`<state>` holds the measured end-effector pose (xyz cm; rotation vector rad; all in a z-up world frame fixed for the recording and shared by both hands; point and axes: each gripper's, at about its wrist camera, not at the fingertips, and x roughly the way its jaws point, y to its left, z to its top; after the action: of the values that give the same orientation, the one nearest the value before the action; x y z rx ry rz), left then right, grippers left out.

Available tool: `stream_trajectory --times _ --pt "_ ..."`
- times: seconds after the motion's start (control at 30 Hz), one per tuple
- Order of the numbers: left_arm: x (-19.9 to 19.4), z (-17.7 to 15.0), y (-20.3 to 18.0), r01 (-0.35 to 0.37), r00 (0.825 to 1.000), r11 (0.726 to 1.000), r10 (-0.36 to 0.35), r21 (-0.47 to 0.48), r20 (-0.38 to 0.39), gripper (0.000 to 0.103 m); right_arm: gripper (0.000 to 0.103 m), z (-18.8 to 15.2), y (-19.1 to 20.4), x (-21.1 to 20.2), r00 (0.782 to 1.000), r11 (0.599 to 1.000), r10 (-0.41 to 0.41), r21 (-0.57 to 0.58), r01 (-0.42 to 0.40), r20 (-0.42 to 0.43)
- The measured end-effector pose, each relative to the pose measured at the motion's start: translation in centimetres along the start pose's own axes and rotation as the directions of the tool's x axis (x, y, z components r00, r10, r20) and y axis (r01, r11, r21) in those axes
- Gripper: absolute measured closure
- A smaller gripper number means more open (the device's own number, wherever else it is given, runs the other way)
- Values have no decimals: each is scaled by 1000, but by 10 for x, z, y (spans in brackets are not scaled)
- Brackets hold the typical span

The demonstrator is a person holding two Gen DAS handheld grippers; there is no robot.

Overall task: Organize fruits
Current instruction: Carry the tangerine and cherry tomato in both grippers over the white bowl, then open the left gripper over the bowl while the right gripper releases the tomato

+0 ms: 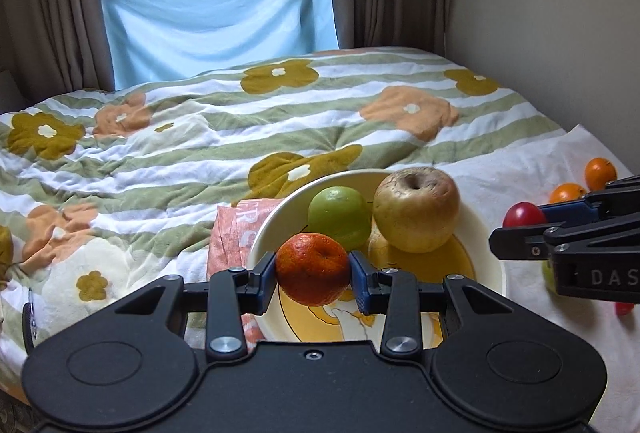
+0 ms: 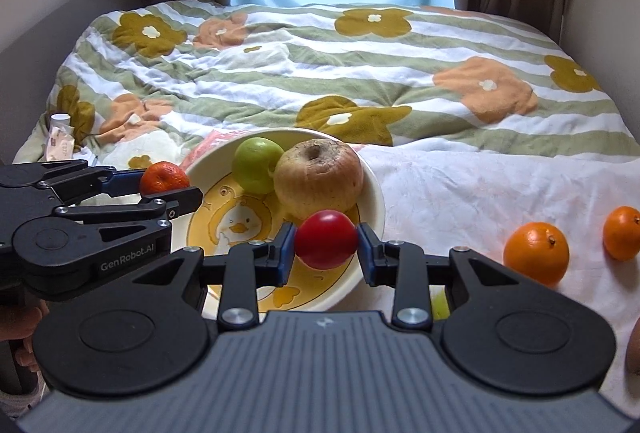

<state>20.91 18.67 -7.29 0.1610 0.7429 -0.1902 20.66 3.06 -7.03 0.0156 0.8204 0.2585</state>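
Observation:
A cream bowl [image 1: 486, 275] [image 2: 374, 193] with a yellow duck print sits on the bed. It holds a green apple [image 1: 339, 215] [image 2: 256, 169] and a wrinkled yellow-brown apple [image 1: 416, 209] [image 2: 320, 179]. My left gripper [image 1: 313, 275] [image 2: 168, 189] is shut on a tangerine [image 1: 313, 268] [image 2: 163, 177] above the bowl's near left rim. My right gripper [image 2: 326, 245] [image 1: 520, 223] is shut on a small red fruit [image 2: 326, 239] [image 1: 523, 213] above the bowl's near right rim.
Two oranges [image 2: 536, 253] [image 2: 622, 233] lie on the white cloth [image 2: 480, 193] right of the bowl; they also show in the left wrist view [image 1: 566, 192] [image 1: 600, 173]. A green fruit [image 2: 440, 305] peeks under my right gripper. A pink packet [image 1: 230, 233] lies under the bowl's left side. A wall runs along the right.

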Motion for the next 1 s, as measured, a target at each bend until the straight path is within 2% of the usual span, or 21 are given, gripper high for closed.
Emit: stream_trajectory --times 0.17,0.37,0.43,0.47,0.5,0.6,0.77,1.0 --pt "28 -3 1 16 999 1000 -15 15 -33 61 55 1 -4 15 1000 1000 -11 6 11 -14" --pt "40 -7 -2 15 998 999 -12 38 -60 60 55 1 -9 24 1000 1000 -18 16 19 -25" --pt "40 -7 -4 17 998 999 -14 51 -62 36 55 1 -10 25 999 1000 -20 18 20 -26" --pt "36 -7 -5 18 999 998 -15 58 -50 19 55 2 -11 25 1000 1000 -18 23 18 -26" --pt "32 -7 -6 19 999 998 -17 68 -33 12 55 3 -12 24 1000 999 -16 29 16 -26" --pt "20 -6 -10 8 1000 996 -7 87 -18 12 55 6 -14 21 1000 999 -10 34 11 -21" --pt "3 -8 -9 -6 1000 998 6 55 -9 8 55 6 -14 18 1000 1000 8 7 -8 -22" --pt "-14 -16 -5 -22 999 1000 22 3 -36 8 55 9 -9 30 998 999 39 -32 -40 -43"
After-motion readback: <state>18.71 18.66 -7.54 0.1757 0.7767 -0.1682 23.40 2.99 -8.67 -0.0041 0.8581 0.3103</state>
